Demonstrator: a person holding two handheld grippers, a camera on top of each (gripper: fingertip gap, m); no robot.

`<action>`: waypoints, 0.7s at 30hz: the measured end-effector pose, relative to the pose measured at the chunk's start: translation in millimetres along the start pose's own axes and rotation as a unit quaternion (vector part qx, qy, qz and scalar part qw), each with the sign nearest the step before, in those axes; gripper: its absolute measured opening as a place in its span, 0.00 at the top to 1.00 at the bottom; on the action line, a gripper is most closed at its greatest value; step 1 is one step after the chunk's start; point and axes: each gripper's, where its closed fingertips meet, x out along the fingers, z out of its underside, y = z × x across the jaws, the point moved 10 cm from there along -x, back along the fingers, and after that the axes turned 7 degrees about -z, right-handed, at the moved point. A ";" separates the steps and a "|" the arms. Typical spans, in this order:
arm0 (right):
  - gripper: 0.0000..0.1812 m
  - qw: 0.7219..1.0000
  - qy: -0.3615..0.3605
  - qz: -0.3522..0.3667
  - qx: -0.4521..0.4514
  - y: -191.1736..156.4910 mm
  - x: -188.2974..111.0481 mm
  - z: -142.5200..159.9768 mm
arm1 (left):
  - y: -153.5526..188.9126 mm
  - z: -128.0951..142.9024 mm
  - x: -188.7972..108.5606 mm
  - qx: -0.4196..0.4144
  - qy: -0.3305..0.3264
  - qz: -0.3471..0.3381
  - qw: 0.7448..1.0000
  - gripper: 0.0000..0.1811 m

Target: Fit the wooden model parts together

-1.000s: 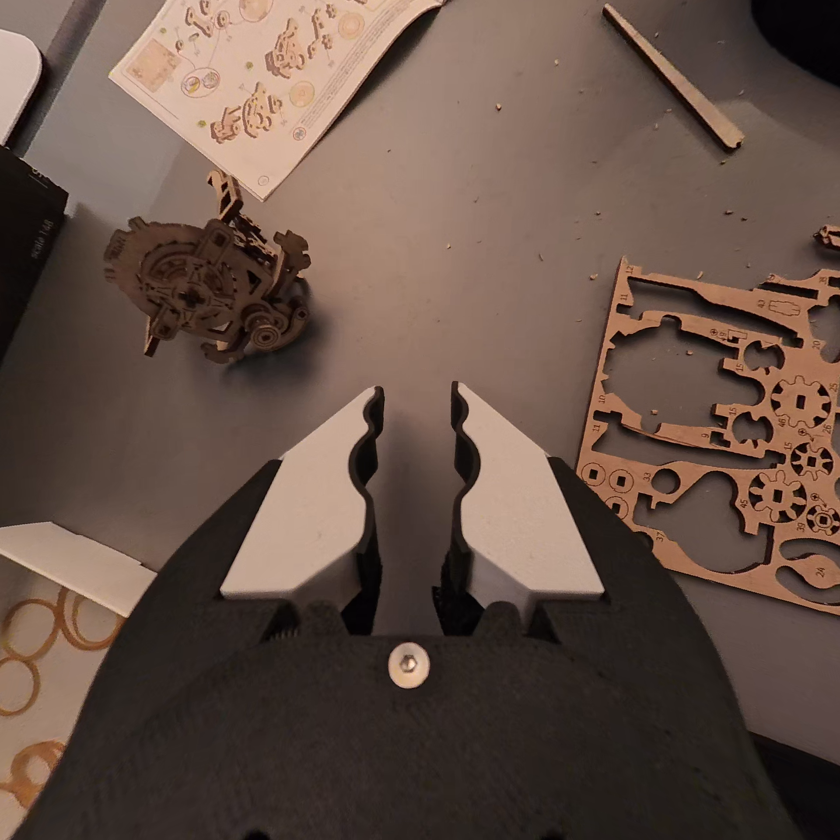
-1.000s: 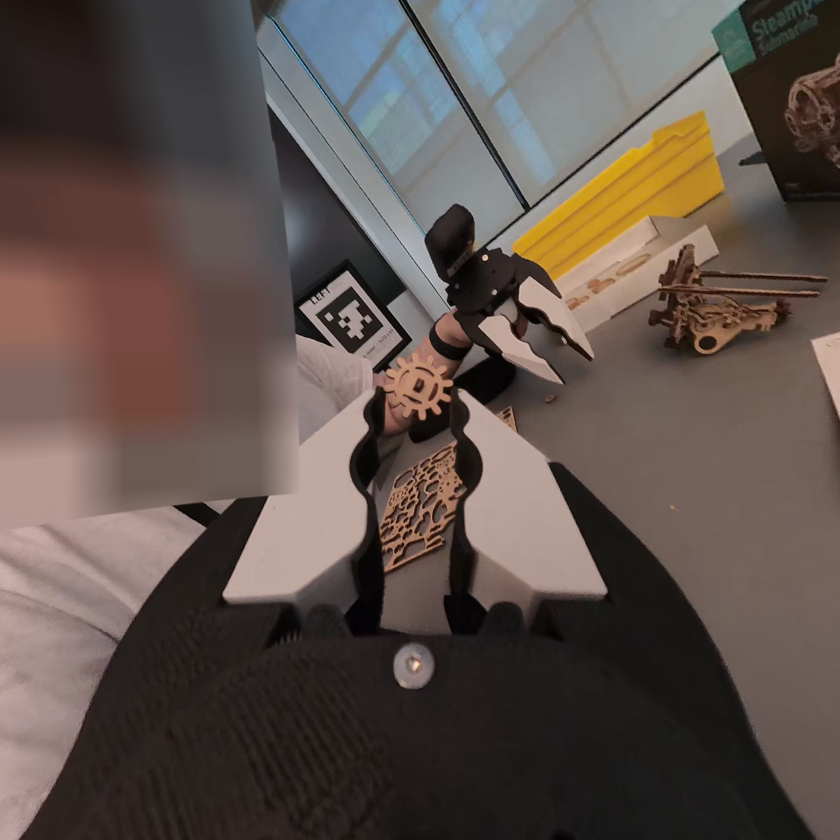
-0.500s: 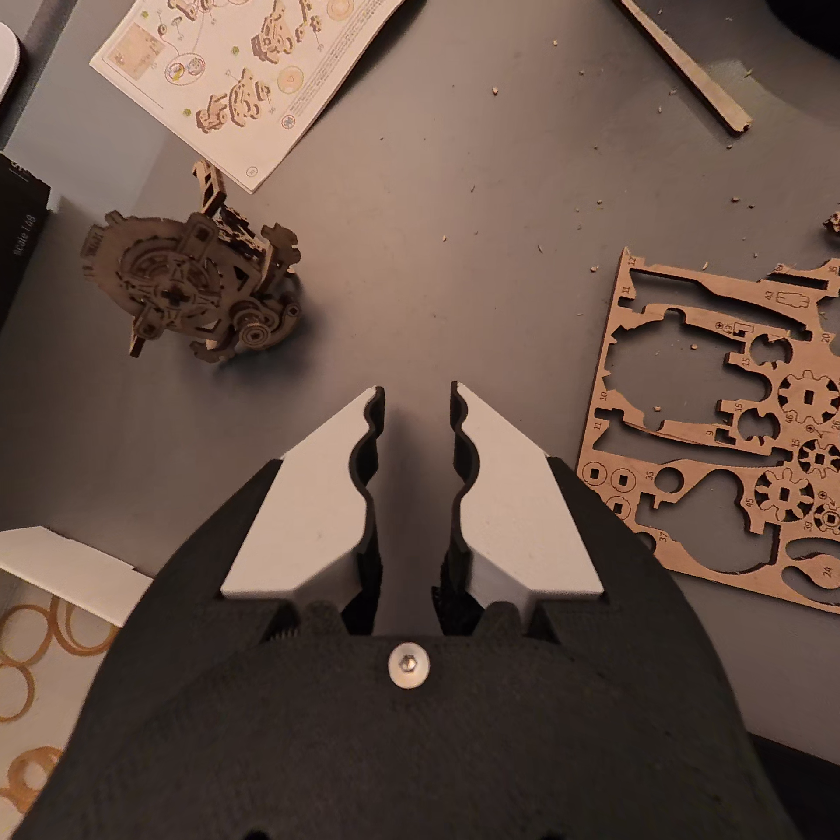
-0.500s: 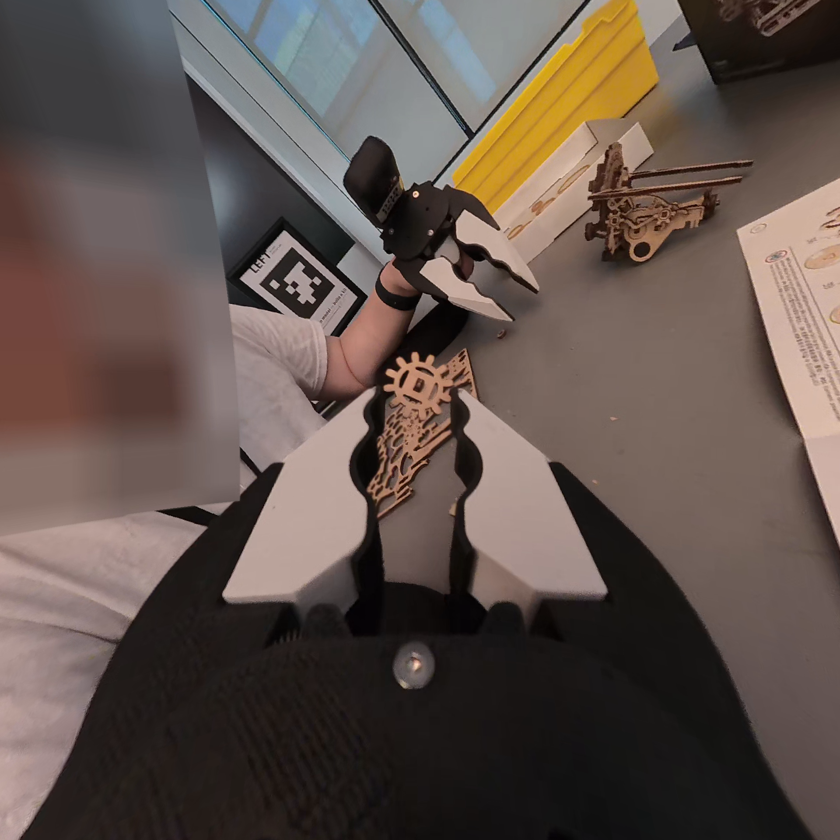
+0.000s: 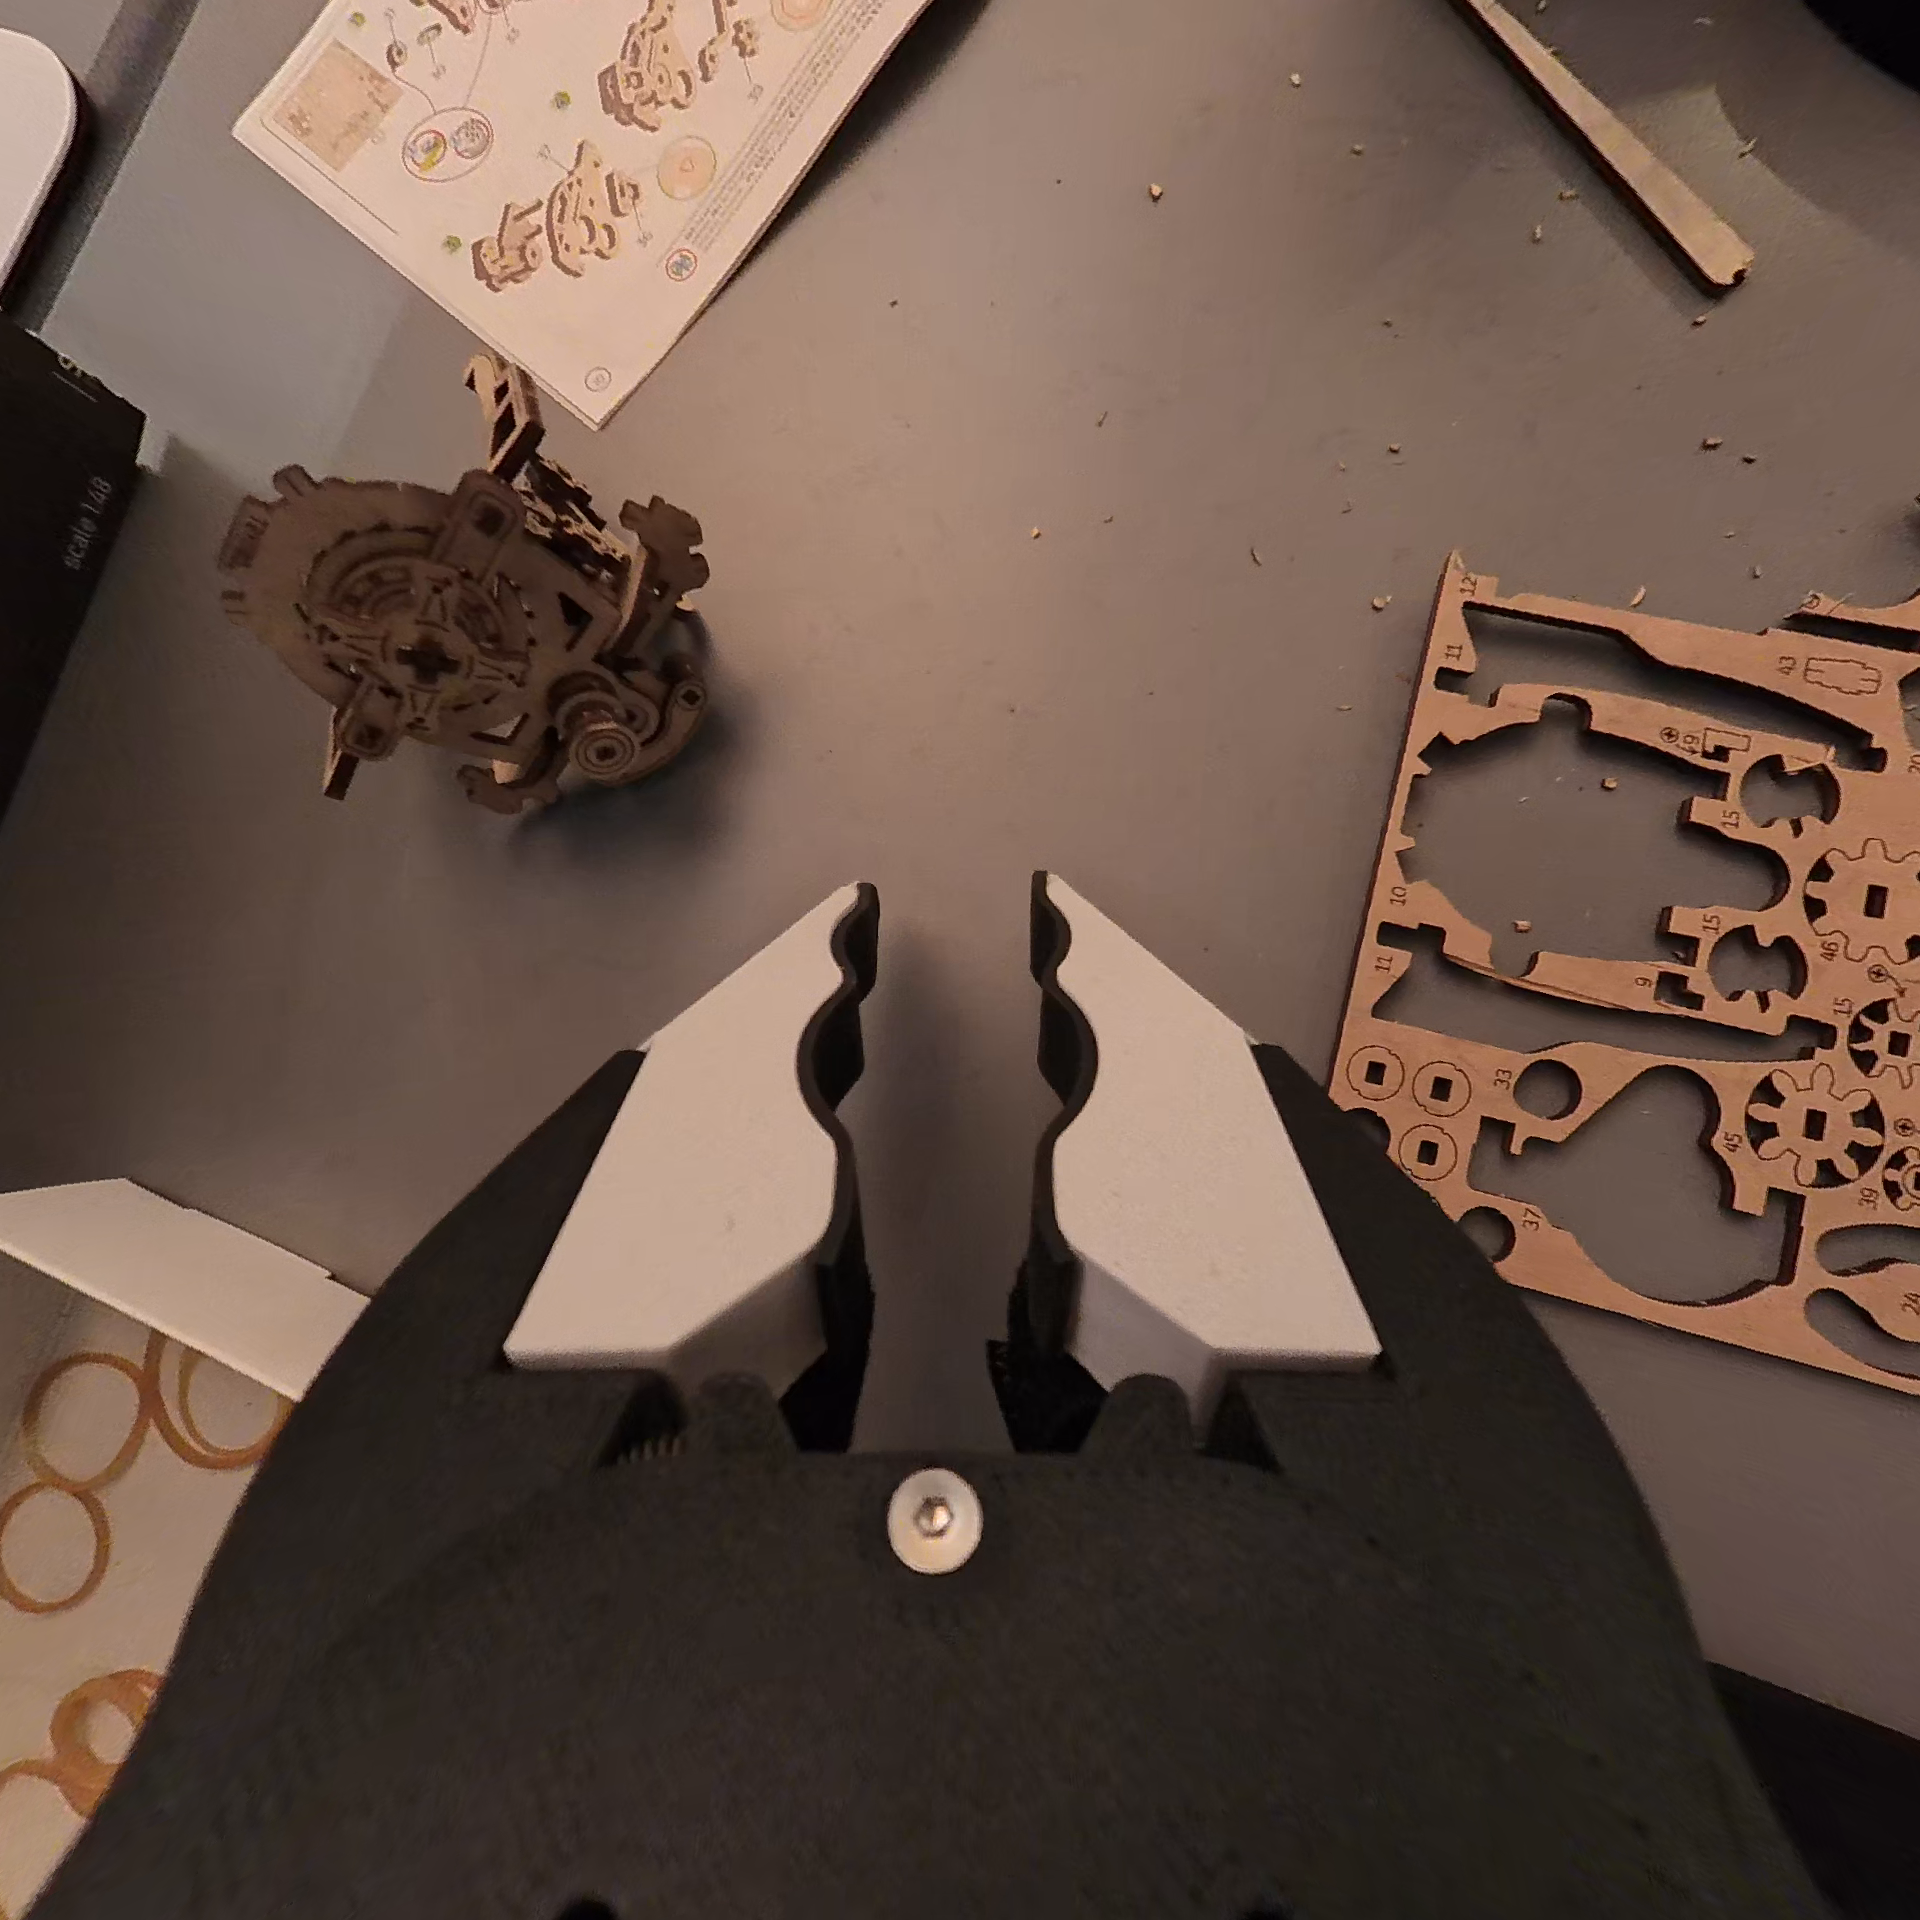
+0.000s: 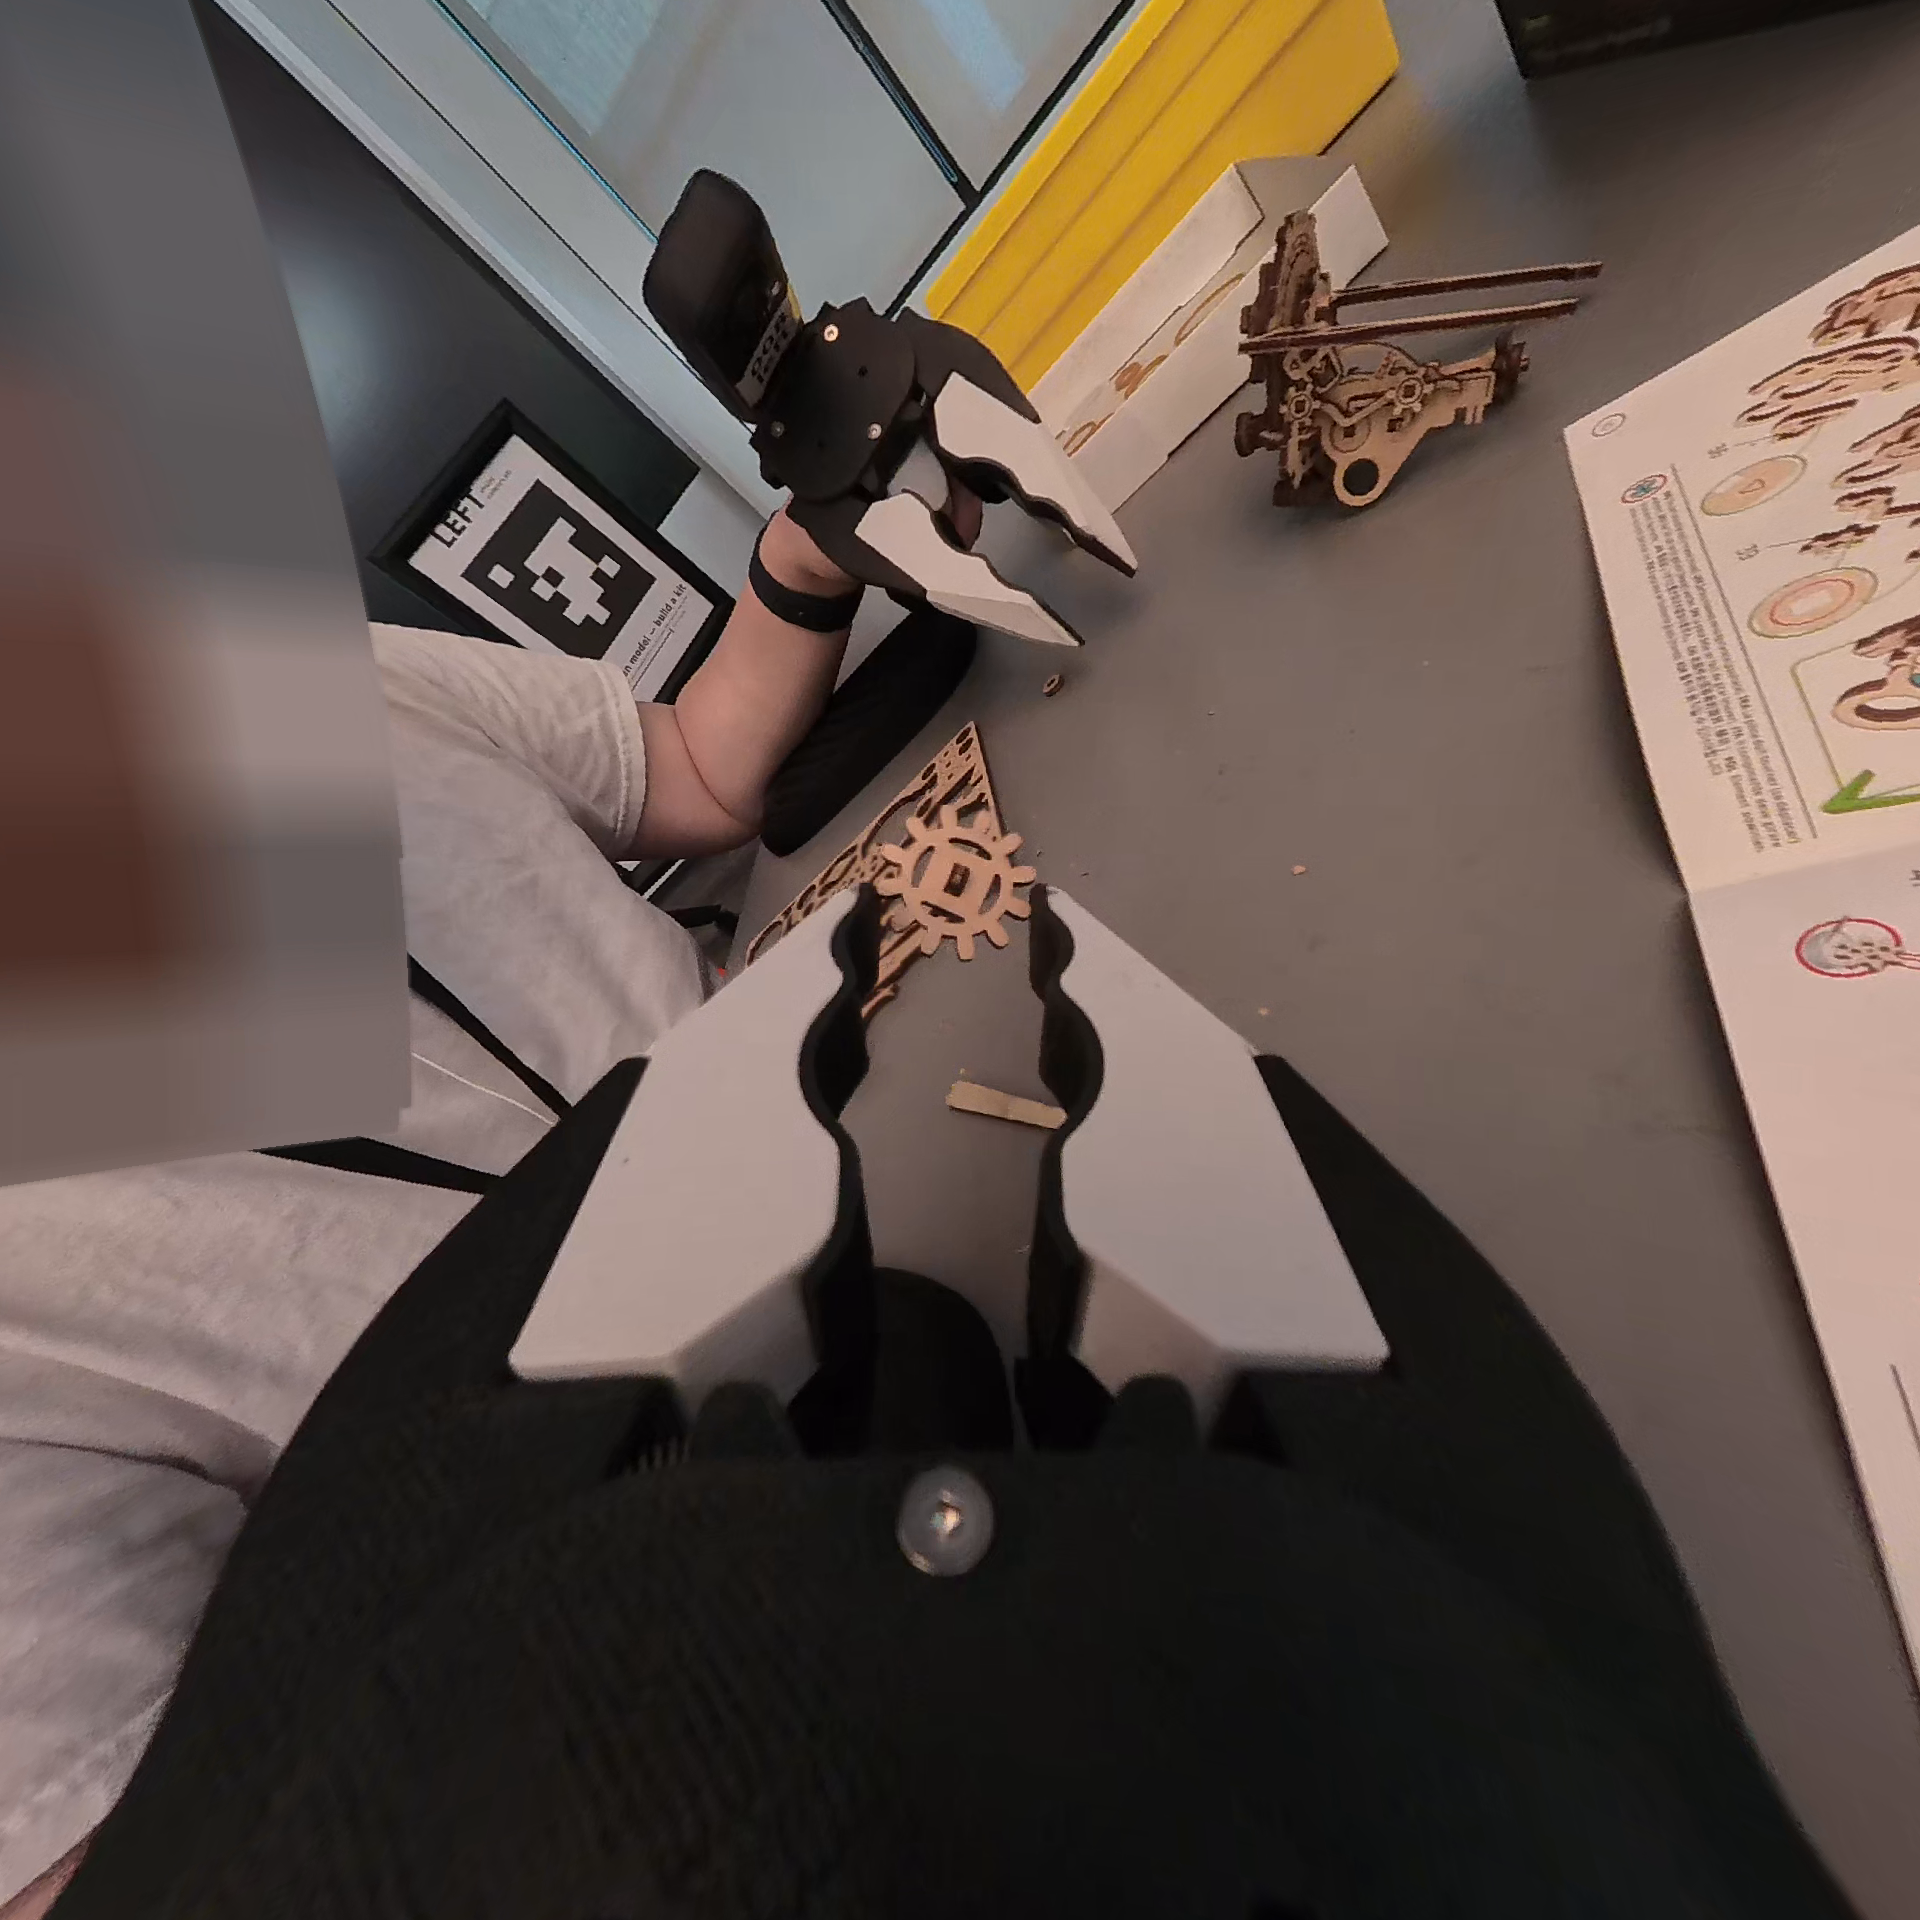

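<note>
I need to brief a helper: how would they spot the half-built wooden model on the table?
On the grey table, find the instruction sheet. Just below its corner stands the half-built model, the only dark, three-dimensional cluster of wheels and gears.

We see a grey desk [image 5: 1039, 520] filling most of both views, its matte top dim and warm-toned in the left wrist view, brighter and cooler in the right wrist view. At the top of the right wrist view, large windows [image 6: 790, 62] with dark frames let in pale daylight. Below them, upper left of centre, a dark wall panel [image 6: 416, 343] runs down to a framed black-and-white marker sign [image 6: 551, 561].
</note>
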 end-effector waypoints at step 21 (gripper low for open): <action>0.85 1.000 0.000 0.002 -0.005 -2.6 -3.0 -1.6 | 0.1 0.9 2.3 0.001 -0.007 0.000 1.000 0.85</action>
